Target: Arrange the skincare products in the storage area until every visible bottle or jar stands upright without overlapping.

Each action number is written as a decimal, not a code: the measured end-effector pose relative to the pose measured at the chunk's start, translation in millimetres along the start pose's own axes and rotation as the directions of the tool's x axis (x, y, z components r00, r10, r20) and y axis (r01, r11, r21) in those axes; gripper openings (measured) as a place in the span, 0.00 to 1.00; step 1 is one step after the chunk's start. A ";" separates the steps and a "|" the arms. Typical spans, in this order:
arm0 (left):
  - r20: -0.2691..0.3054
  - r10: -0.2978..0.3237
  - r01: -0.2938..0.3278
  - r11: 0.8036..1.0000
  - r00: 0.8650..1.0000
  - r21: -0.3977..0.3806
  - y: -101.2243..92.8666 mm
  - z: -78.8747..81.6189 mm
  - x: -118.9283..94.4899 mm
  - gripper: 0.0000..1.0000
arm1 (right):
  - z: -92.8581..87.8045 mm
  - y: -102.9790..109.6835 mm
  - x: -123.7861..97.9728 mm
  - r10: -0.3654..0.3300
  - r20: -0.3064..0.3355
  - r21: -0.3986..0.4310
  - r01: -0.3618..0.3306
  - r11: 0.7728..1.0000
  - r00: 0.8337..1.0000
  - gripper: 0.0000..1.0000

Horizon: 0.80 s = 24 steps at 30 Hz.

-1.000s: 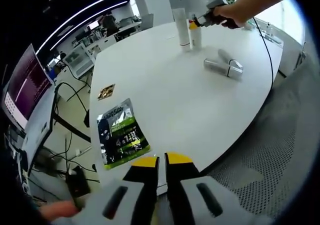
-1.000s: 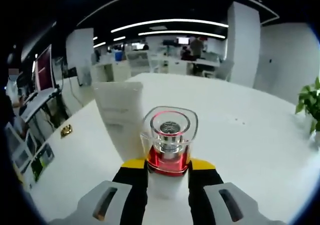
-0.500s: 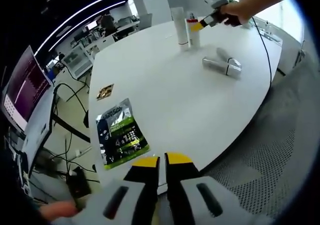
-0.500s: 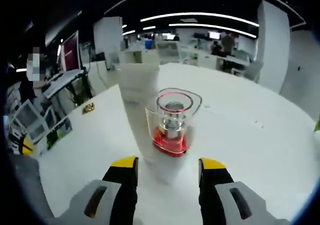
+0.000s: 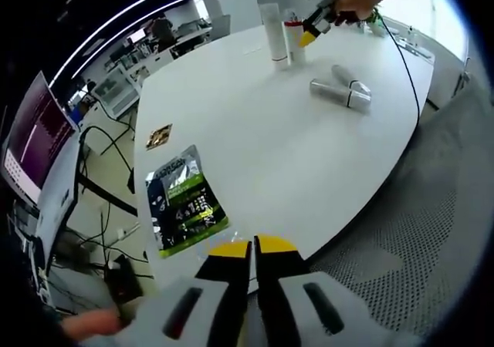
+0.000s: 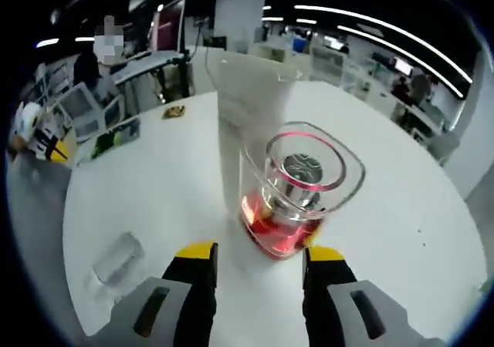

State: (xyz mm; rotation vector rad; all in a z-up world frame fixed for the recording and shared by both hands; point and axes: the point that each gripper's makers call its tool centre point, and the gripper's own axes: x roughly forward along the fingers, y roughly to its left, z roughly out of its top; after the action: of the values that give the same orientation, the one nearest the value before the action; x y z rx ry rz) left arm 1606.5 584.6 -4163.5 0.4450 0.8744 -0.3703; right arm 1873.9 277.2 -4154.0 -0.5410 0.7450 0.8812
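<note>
Open-plan office all around you, strip lights overhead, and a big rounded white bench (image 5: 255, 123) carrying the products. Your right gripper (image 6: 251, 256) stands with jaws apart and nothing between them, just short of the red-collared bottle (image 6: 297, 200), which is upright right beside the tall white tube (image 6: 251, 108). Your left gripper (image 5: 252, 247) sits at the near edge, jaws nearly together, carrying nothing.

Watch the risk: those two upright pieces stand so close that a sideways drift of the open jaws could clip the bottle and knock it into the tube. That bottle looks top-heavy, with a thick clear squarish cap over a metal pump and a glossy red band on a white body. The tube is matte, soft-walled and tapering to a flat crimp, so it likely tips easily.

Still lying down mid-bench are two silver cylinders (image 5: 341, 94), smooth and round, so they may roll when you nudge them. A glossy green-and-black sachet (image 5: 183, 200) lies flat near you, with a small gold item (image 5: 158, 136) beyond it.
</note>
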 end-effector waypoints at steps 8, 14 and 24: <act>-0.019 -0.002 0.002 1.000 1.000 0.001 -0.4 -3.5 1.0 0.00 | -1.9 -10.6 8.6 -0.003 -0.026 -0.010 0.003 1.000 1.000 0.33; -0.029 -0.003 0.003 1.000 1.000 0.002 -0.6 -5.3 1.8 0.00 | -5.0 -14.3 12.5 -0.010 -0.035 0.002 0.010 1.000 0.999 0.33; -0.041 -0.001 0.001 1.000 0.999 -0.001 -0.1 -7.2 2.3 0.00 | -1.7 -20.2 18.6 -0.044 -0.024 0.076 0.046 0.996 0.999 0.33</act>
State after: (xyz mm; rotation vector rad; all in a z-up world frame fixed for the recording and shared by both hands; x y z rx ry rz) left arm 1603.2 588.0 -4169.4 0.4527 0.9142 -0.3627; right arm 1897.9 274.2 -4166.9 -0.4982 0.7812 0.8025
